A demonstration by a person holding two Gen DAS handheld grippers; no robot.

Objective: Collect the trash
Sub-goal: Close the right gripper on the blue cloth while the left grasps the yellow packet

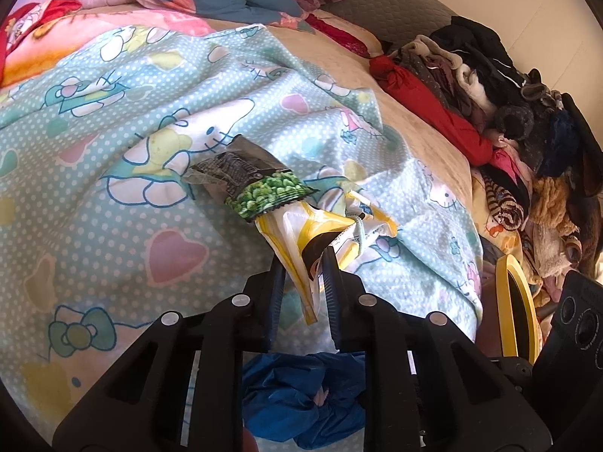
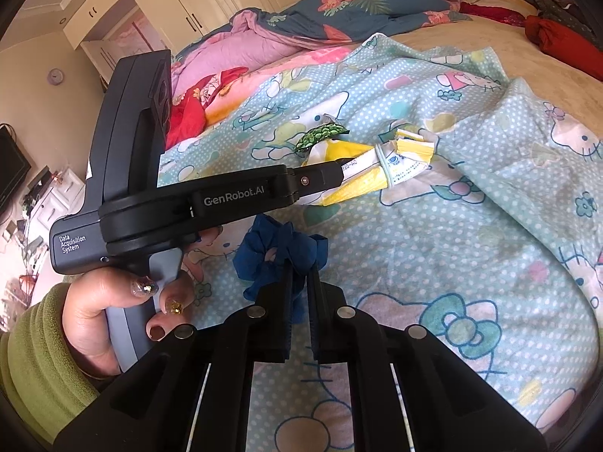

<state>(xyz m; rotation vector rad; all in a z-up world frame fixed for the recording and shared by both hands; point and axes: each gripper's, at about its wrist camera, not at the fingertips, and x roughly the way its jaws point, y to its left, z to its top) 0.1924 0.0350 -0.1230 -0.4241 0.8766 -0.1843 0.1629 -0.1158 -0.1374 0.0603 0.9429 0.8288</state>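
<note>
Pinching the yellow wrapper [image 1: 301,241] in your left gripper [image 1: 305,260] and blue plastic [image 2: 279,260] in your right gripper [image 2: 299,275], you have open bedsheet [image 1: 113,143] leftward; the wrapper's print is unreadable.

The blue wad [image 1: 301,395] lies partly hidden behind the gripper's black frame.

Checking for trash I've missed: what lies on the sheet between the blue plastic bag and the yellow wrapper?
Nothing but bare cartoon-cat sheet. The right wrist view shows it between the blue plastic bag and the yellow wrapper.
</note>
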